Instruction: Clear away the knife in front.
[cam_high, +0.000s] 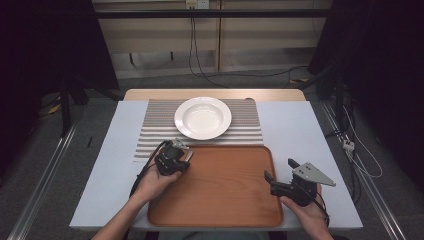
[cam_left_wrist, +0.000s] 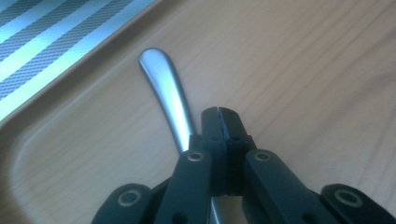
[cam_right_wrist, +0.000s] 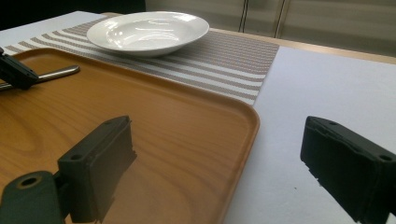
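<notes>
Our left gripper (cam_left_wrist: 218, 112) clamped on metal utensil handle (cam_left_wrist: 163, 88) over wooden tray (cam_high: 225, 200) corner; right gripper (cam_high: 280, 175) gapes empty, tray's right edge, ready.

A wooden tray (cam_high: 220, 190) lies at the near edge of a white table (cam_high: 295, 130). Behind it, a white plate (cam_high: 202, 117) sits on a striped placemat (cam_high: 245, 125). The left gripper (cam_high: 176, 155) rests over the tray's far left corner, held in the left hand (cam_high: 155, 182); its jaws are too small to read, perhaps closed. The right gripper (cam_high: 280, 170) hovers at the tray's right edge, jaws apart, held in the right hand (cam_high: 310, 210).
</notes>
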